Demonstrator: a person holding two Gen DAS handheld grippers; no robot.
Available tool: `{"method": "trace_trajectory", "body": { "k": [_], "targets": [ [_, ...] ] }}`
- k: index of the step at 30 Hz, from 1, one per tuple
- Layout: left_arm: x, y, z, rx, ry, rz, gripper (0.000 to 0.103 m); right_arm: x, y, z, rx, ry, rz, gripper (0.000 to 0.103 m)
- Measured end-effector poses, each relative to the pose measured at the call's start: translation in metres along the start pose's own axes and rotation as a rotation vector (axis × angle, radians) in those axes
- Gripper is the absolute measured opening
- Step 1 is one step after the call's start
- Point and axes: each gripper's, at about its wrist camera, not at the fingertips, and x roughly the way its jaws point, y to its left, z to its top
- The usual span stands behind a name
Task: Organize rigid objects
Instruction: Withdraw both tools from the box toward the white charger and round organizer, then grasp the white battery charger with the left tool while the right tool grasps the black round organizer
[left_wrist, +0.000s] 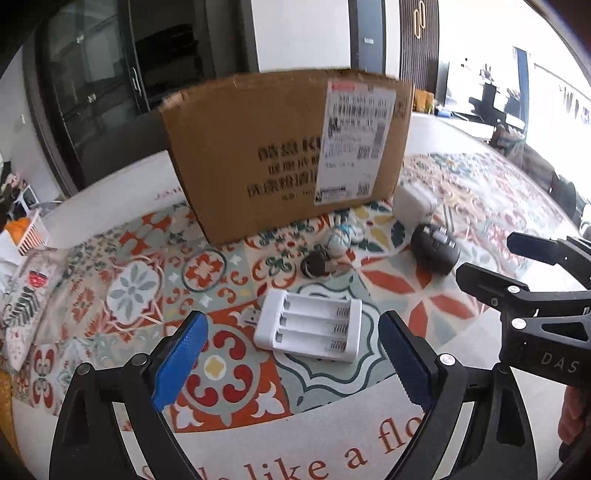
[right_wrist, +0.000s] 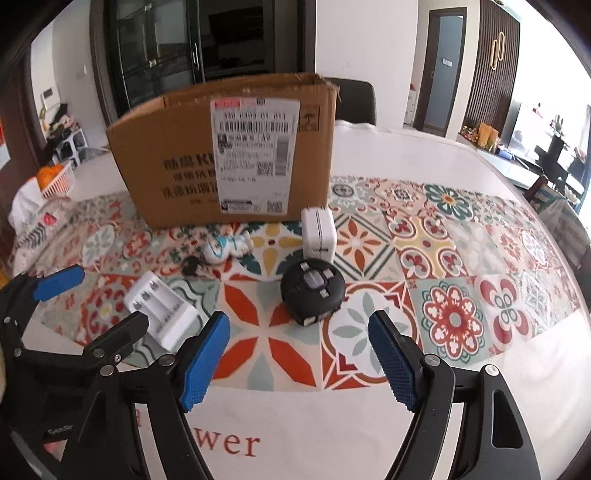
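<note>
Hovering above a patterned tablecloth (right_wrist: 454, 258), both grippers stand with their jaws spread and nothing between the blue pads. The left gripper (left_wrist: 291, 354) is wide open and lined up on the white battery charger (left_wrist: 310, 325), which lies flat just ahead of its fingertips with its empty slots facing up. The right gripper (right_wrist: 297, 347) is somewhat less spread and points toward the black round device (right_wrist: 313, 291), which sits a little beyond its tips. Behind these lie a small black item (right_wrist: 192, 266) too blurred to identify, a blue-and-white figurine (right_wrist: 229, 248), and a white power adapter (right_wrist: 318, 232) standing upright, all near the foot of the cardboard box (right_wrist: 221, 155), whose top looks open and which is probably where the things should go. The risks look plain enough: the charger is flat and smooth, so pads closing across its low edges could skid it over the cloth or tip it instead of lifting it. The round device's curved body may squirt out of a grip placed off centre. The two tools also work close side by side, so a careless reach could knock them together or topple the adapter.
</note>
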Motion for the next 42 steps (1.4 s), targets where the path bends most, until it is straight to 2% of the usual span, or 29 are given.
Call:
{"method": "trace_trajectory", "body": {
  "k": [14,19,22,24,34,38,42],
  "targets": [
    [0.042,0.001,-0.010,-0.016,0.073,-0.037,0.094,0.030,0.000,-0.005,0.011,0.055,0.006,0.077],
    [0.052,0.001,-0.010,-0.029,0.089,-0.047,0.088,0.036,-0.001,-0.006,0.012,0.061,0.004,0.077],
    [0.052,0.001,-0.010,-0.038,0.083,-0.050,0.086,0.038,-0.003,-0.006,0.018,0.066,0.008,0.077],
    [0.051,0.001,-0.010,-0.038,0.070,-0.051,0.079,0.038,-0.003,-0.007,0.018,0.063,0.014,0.077],
    [0.040,-0.004,-0.011,-0.037,0.044,-0.028,0.079,0.038,-0.008,-0.006,0.002,0.047,0.026,0.077],
    [0.033,-0.007,-0.005,-0.037,0.015,0.028,0.079,0.038,-0.011,-0.001,-0.011,0.014,0.036,0.077],
    [0.034,-0.005,0.001,-0.062,0.006,0.044,0.079,0.048,-0.016,0.005,-0.010,0.005,0.043,0.077]
  ]
}}
